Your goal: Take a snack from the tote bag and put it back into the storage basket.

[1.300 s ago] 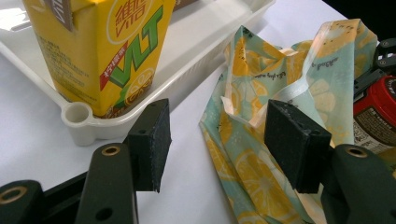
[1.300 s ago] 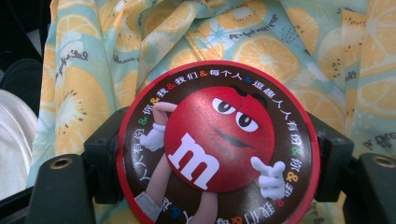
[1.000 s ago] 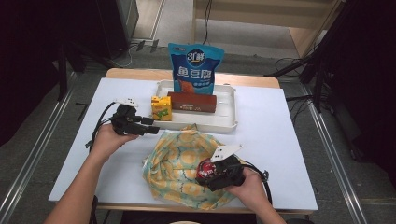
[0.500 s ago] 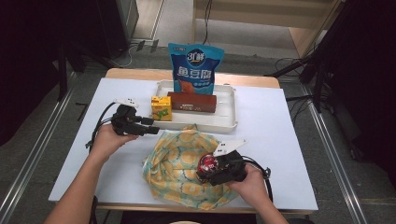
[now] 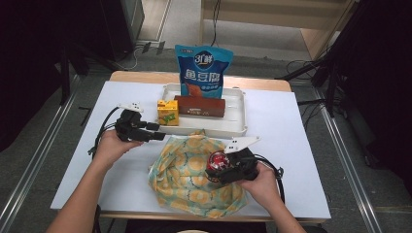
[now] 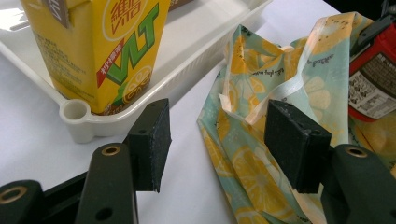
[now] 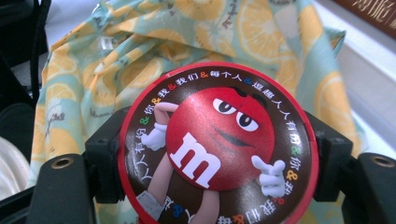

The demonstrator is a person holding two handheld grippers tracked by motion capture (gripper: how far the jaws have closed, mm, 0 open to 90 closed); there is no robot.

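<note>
At a white-topped table (image 5: 301, 160), the left gripper (image 5: 156, 132) rests low on the surface with its two black jaws spread wide and nothing between them, just short of the near left corner of a white plastic tray (image 5: 236, 127). In the left gripper view that corner holds a yellow drink carton (image 6: 100, 46) printed with "VLT" in green and red letters beside a lemon-slice picture; more characters above are cut off. Behind the carton in the tray lies a long dark-brown box (image 5: 200, 106) whose pale lettering is too small to read, and a tall blue snack pouch (image 5: 203, 72) stands at the tray's far edge, bearing large white Chinese characters reading "鱼豆腐".

In front of the tray, at the table's near middle, lies a crumpled fabric bag in pale green with a yellow lemon print (image 5: 192, 175); the left gripper's jaws point toward its upper left edge, where a white trim band shows.

Over the bag's right side, the right gripper (image 5: 217, 166) is clamped on a round red candy tin (image 7: 218, 144), one jaw pressing each side. Its lid shows the red M&M's character with a white "m" on a brown ground, ringed by small multicoloured Chinese characters and ampersands. The tin hangs just above the cloth.
</note>
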